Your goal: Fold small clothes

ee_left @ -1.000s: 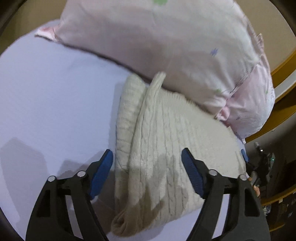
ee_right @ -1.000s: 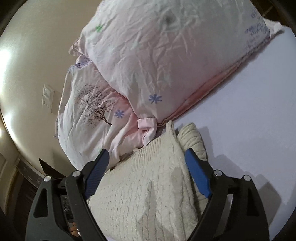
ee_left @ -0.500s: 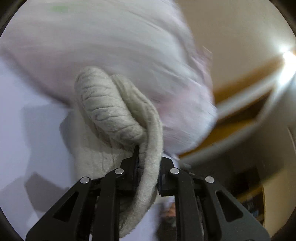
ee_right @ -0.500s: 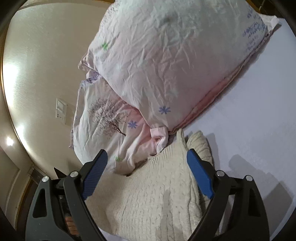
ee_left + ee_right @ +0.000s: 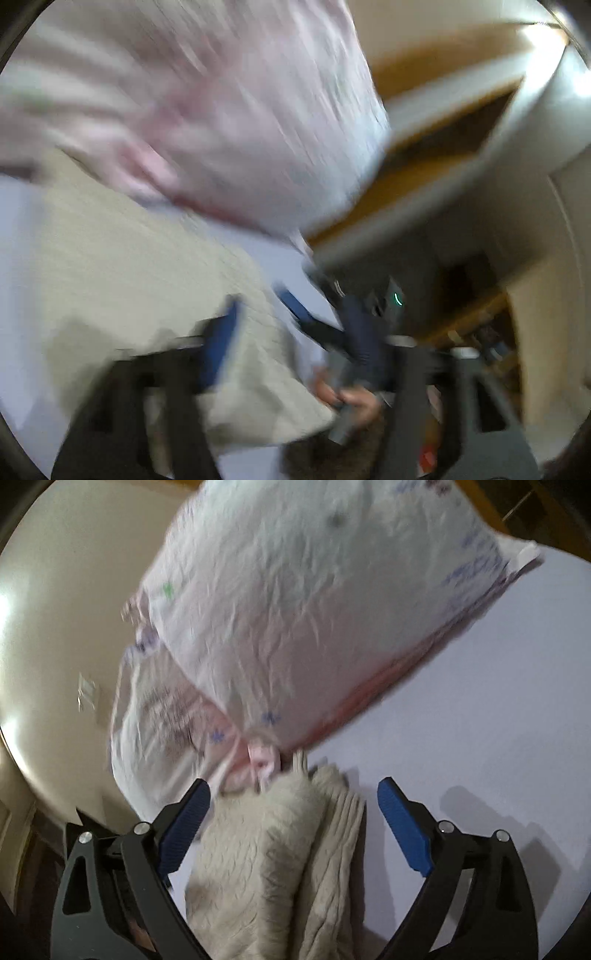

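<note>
A cream knitted garment (image 5: 295, 849) lies folded on the pale lilac bed sheet (image 5: 480, 720), its far end against the pink pillows. In the right wrist view it lies between the blue pads of my right gripper (image 5: 293, 834), which is open and empty above it. The left wrist view is heavily blurred: the garment (image 5: 129, 295) fills the lower left, and my left gripper (image 5: 314, 354) looks open, one blue pad over the cloth. The other gripper and a hand (image 5: 354, 398) show beyond it.
Two pink patterned pillows (image 5: 314, 620) are stacked at the head of the bed against a beige wall (image 5: 55, 609). A wooden headboard (image 5: 424, 155) and dark shelving stand to the right in the left wrist view.
My left gripper, shut on a fold of the garment half a second ago, has let go and opened while swinging right. The garment now lies folded over. My right gripper drew back slightly, still open.
</note>
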Action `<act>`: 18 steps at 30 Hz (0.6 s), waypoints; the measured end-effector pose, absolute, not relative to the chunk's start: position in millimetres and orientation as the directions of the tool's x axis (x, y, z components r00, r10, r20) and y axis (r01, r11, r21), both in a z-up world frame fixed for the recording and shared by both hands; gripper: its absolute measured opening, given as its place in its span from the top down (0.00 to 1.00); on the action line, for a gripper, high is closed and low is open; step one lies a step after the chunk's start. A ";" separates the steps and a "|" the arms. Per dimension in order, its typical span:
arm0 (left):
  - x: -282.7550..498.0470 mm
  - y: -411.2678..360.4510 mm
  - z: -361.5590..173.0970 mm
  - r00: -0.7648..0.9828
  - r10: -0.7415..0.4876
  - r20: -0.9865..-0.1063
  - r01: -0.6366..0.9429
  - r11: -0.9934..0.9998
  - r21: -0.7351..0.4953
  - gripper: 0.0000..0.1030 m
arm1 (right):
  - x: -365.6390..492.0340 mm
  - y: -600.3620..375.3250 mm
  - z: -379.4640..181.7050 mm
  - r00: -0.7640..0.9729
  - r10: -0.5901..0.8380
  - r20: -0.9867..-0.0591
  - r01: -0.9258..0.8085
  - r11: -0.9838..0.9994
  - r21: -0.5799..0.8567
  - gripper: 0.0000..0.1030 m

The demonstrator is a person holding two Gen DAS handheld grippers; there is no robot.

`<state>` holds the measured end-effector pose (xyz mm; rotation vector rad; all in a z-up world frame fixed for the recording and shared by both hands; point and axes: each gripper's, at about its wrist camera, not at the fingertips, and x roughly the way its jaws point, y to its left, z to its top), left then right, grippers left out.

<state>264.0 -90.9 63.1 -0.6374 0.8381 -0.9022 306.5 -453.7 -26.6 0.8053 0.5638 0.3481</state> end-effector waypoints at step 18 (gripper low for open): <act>256.5 -66.6 7.1 0.436 -0.587 -0.682 0.288 0.809 -0.512 0.25 | 345.6 -402.1 -20.1 0.693 0.303 -0.654 0.015 0.901 0.434 0.40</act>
